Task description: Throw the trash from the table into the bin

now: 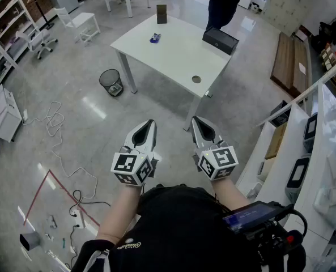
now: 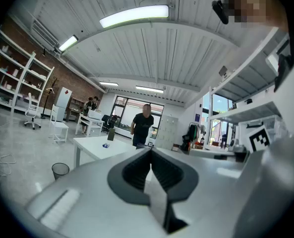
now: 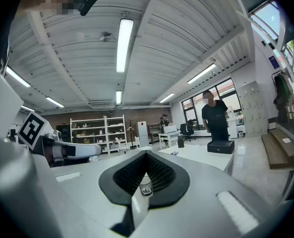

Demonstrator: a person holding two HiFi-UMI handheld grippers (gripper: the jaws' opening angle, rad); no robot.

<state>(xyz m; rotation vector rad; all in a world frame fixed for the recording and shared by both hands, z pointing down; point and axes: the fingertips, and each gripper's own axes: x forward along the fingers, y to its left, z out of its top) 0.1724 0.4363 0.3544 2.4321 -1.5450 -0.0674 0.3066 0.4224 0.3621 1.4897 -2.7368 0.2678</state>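
A small blue piece of trash (image 1: 155, 38) lies on the white table (image 1: 173, 58) ahead of me, toward its far left side. A black mesh bin (image 1: 111, 82) stands on the floor by the table's near left leg. My left gripper (image 1: 150, 123) and right gripper (image 1: 196, 121) are held side by side, well short of the table, both shut and empty. From the left gripper view, the shut left gripper (image 2: 149, 151) points level at the table (image 2: 94, 148), the blue trash (image 2: 106, 145) and the bin (image 2: 60, 170). The right gripper (image 3: 146, 155) points at the table (image 3: 199, 153).
On the table are a black box (image 1: 220, 40) at the far right and a dark upright object (image 1: 161, 13) at the far edge. A person (image 1: 221, 1) stands behind the table. Cables (image 1: 57, 123) trail on the floor at left. White shelving (image 1: 303, 146) lines the right.
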